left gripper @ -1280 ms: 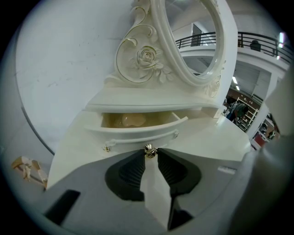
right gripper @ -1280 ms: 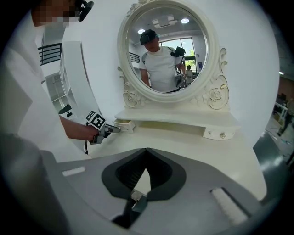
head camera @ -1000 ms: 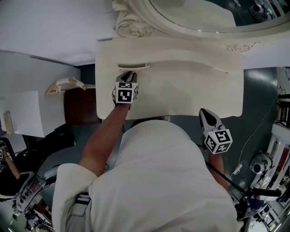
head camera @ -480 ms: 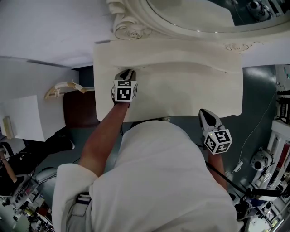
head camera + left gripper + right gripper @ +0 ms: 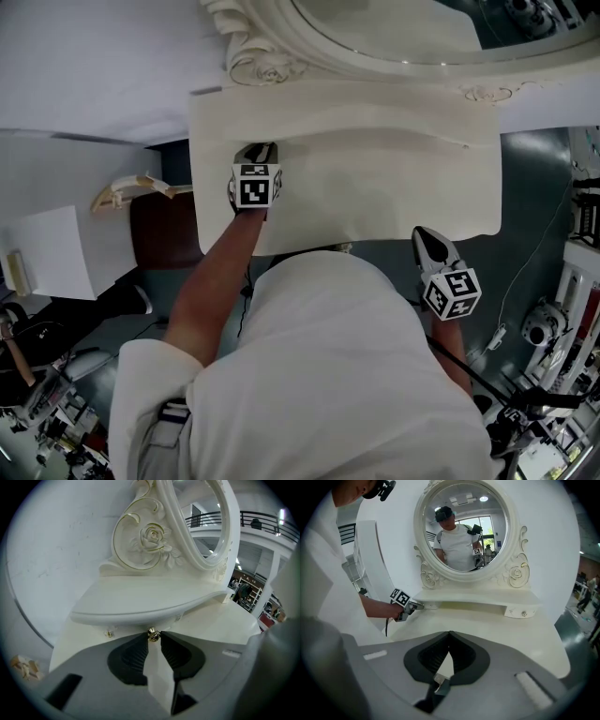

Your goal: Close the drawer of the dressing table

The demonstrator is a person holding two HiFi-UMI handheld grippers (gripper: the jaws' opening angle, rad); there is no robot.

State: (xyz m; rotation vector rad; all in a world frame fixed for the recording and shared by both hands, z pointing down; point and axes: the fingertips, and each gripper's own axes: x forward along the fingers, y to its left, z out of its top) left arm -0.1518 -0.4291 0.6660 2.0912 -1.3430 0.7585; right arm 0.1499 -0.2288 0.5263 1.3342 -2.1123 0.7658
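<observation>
Closing push looks about finished: left gripper [image 5: 153, 638] jaws narrow, pinched on the gold knob [image 5: 153, 633] of the drawer [image 5: 431, 605], which sits at 10 o'clock on the dressing table [image 5: 375, 187] and seems tucked under the shelf [image 5: 140, 606]. Right gripper [image 5: 450, 635] idle at 5 o'clock, jaw tips together, empty. Next move probably: release knob, back straight off.

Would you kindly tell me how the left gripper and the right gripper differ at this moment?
The left gripper is at the left drawer under the shelf; the right gripper hangs back near the dressing table's front edge. The left gripper's jaws are shut on the drawer's small gold knob; the right gripper's jaws are shut on nothing. Both point slantwise down toward the table.
</observation>
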